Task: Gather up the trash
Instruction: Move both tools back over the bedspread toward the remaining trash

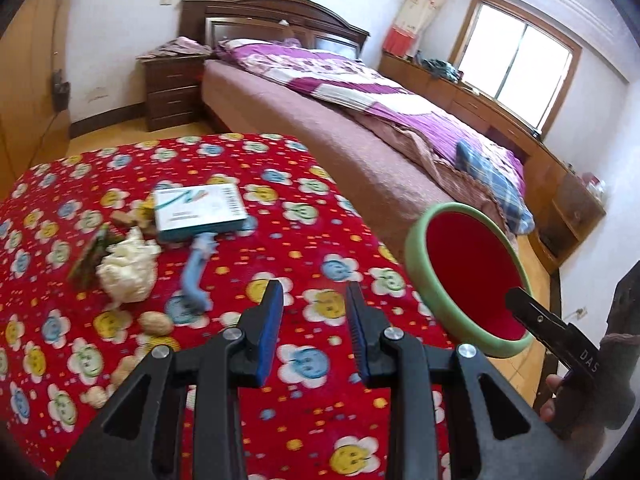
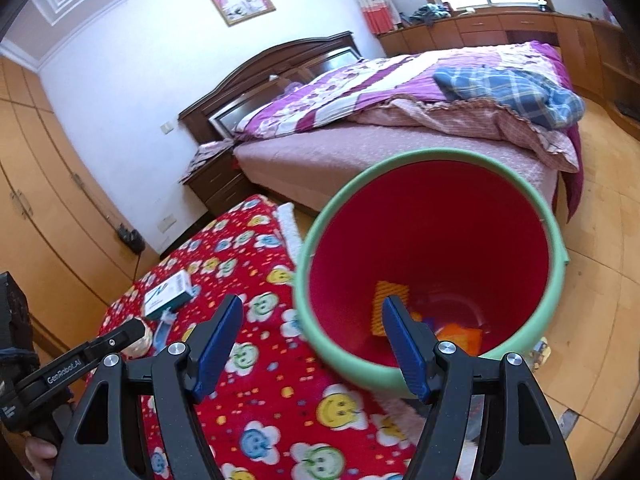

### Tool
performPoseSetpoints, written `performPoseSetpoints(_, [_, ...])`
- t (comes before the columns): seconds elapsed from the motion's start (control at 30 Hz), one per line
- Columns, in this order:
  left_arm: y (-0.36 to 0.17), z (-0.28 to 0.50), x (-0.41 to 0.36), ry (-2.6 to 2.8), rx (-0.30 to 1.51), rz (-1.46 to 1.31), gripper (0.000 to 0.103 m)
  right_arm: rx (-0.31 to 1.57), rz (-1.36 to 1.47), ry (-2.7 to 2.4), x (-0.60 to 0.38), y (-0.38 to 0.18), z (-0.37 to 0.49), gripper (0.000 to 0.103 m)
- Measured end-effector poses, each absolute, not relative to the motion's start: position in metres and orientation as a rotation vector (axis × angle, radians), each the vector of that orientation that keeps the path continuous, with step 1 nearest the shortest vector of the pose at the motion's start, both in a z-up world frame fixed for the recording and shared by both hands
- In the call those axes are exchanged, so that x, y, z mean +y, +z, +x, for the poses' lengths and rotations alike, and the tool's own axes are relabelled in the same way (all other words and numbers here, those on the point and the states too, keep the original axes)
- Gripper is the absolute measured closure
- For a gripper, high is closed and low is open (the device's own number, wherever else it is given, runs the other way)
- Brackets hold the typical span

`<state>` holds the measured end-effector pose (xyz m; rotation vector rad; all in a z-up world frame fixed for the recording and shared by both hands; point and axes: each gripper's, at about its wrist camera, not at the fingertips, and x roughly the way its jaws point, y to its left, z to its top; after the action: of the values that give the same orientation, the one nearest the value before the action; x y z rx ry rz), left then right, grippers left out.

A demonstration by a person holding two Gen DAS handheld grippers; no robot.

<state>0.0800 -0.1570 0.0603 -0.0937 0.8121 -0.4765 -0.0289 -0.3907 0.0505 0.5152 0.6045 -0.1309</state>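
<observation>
My left gripper (image 1: 314, 292) hovers open over the red flower-print tablecloth (image 1: 304, 360), nothing between its blue pads. Trash lies ahead of it: a crumpled white tissue (image 1: 128, 268), a white-and-teal box (image 1: 200, 212), a light blue strip (image 1: 198, 276), a green wrapper (image 1: 90, 256) and walnuts (image 1: 156, 322). A green bin with a red inside (image 2: 556, 240) stands at the table's right edge, with orange and yellow scraps (image 2: 460, 336) at its bottom. My right gripper (image 2: 312, 300) is open and straddles the bin's near rim, one finger inside and one outside; the pads do not press it.
A bed with a purple quilt (image 2: 400, 92) stands beyond the table, a dark nightstand (image 1: 172, 92) beside it. Wardrobe doors (image 2: 40, 208) line the left wall. Wooden floor (image 2: 600, 280) lies right of the bin. A hand (image 1: 560, 396) holds the right gripper.
</observation>
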Motion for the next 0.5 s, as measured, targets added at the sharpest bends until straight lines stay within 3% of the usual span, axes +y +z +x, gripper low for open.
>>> performPoseSetpoints(0.5, [0.045, 0.092, -0.085, -0.293, 0.818, -0.172, 0.068, 0.673, 0.465, -0.023, -0.340, 0.040, -0.003, 0.030])
